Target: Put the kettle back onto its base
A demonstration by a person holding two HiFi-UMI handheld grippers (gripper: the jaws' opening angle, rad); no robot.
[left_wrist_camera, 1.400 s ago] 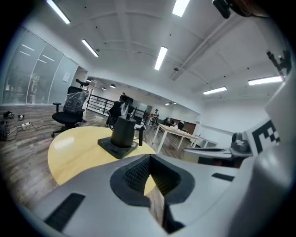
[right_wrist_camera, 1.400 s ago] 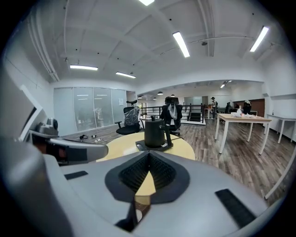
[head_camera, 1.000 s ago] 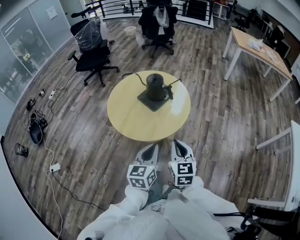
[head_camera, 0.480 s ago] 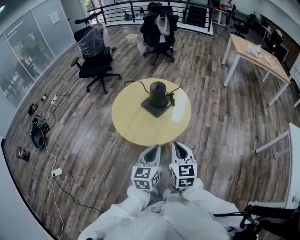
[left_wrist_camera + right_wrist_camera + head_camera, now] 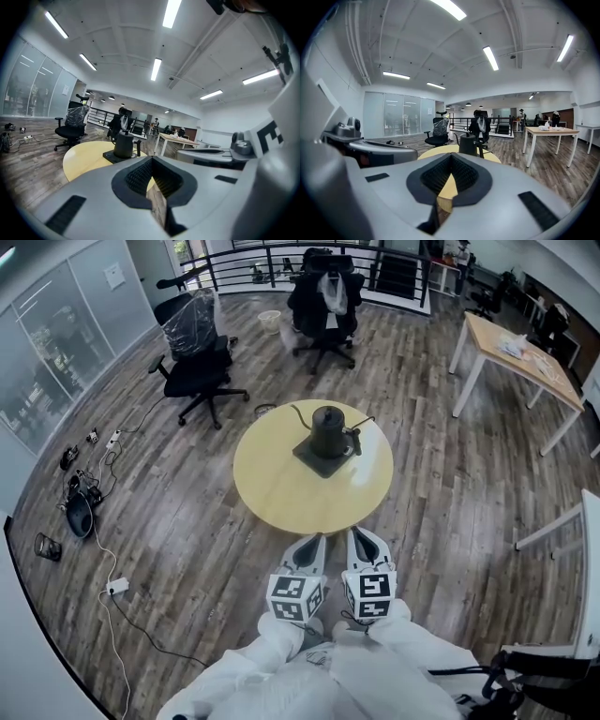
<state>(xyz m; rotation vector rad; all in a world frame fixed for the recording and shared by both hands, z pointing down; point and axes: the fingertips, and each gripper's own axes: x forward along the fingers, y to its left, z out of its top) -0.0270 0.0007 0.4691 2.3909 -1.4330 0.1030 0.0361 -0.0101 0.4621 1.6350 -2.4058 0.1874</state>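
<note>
A dark gooseneck kettle stands upright on its dark square base, on a round yellow table. The same kettle shows in the left gripper view, and the kettle shows in the right gripper view, straight ahead and well beyond the jaws. My left gripper and right gripper hang side by side over the floor, short of the table's near edge and close to my body. Both are shut with nothing between the pads. Neither touches the table or the kettle.
Two black office chairs stand beyond the table, with a railing behind them. A wooden desk is at the right. Cables and a power strip lie on the floor at the left. White furniture lines the right edge.
The table and kettle sit slightly lower and further right in the head view. Both grippers remain shut side by side and have lifted a little.
</note>
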